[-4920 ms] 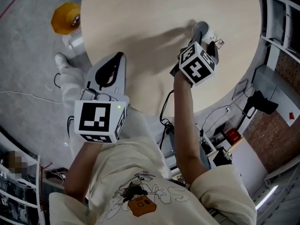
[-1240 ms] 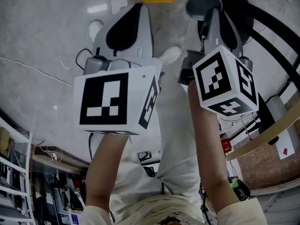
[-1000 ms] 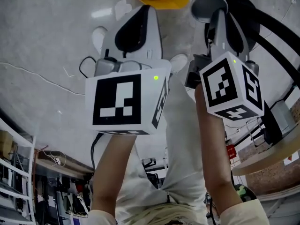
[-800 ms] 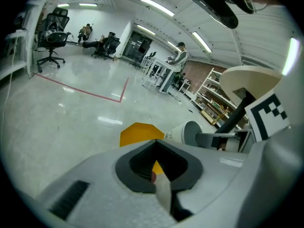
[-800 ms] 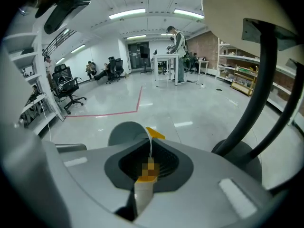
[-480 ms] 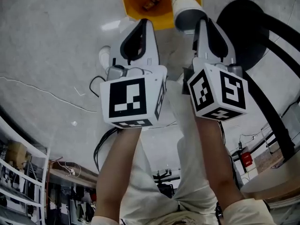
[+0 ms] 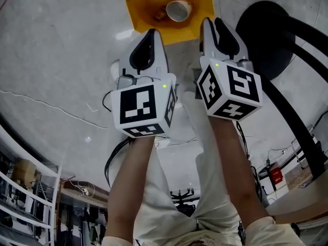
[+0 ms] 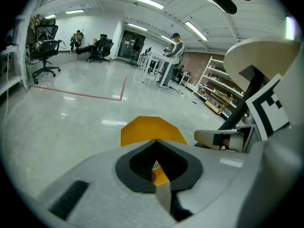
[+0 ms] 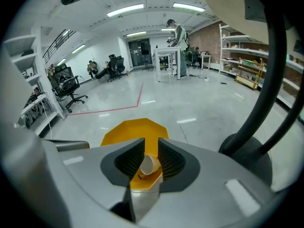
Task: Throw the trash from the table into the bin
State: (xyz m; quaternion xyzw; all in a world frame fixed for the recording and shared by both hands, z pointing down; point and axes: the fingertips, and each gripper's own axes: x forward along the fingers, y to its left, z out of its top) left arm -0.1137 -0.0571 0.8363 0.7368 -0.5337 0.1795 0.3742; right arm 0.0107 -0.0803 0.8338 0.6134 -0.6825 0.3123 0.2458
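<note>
Bin (image 7: 141,15): one cup (image 7: 178,10), one scrap (image 7: 160,15) inside.

Yellow bin (image 7: 197,9) at twelve o'clock; white cup (image 7: 178,10) inside; black-and-white squared marker cubes (image 7: 142,109); glossy grey floor (image 7: 61,60), red line (image 8: 85,95).

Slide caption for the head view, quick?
Right gripper, jaws just opened and empty, at the yellow bin holding the paper cup.

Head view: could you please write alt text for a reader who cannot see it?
A white paper cup lies in a yellow bin on the grey floor, beyond two grippers pointing down at it. The right gripper's jaws have just been opening and hold nothing; the left gripper is shut.
</note>
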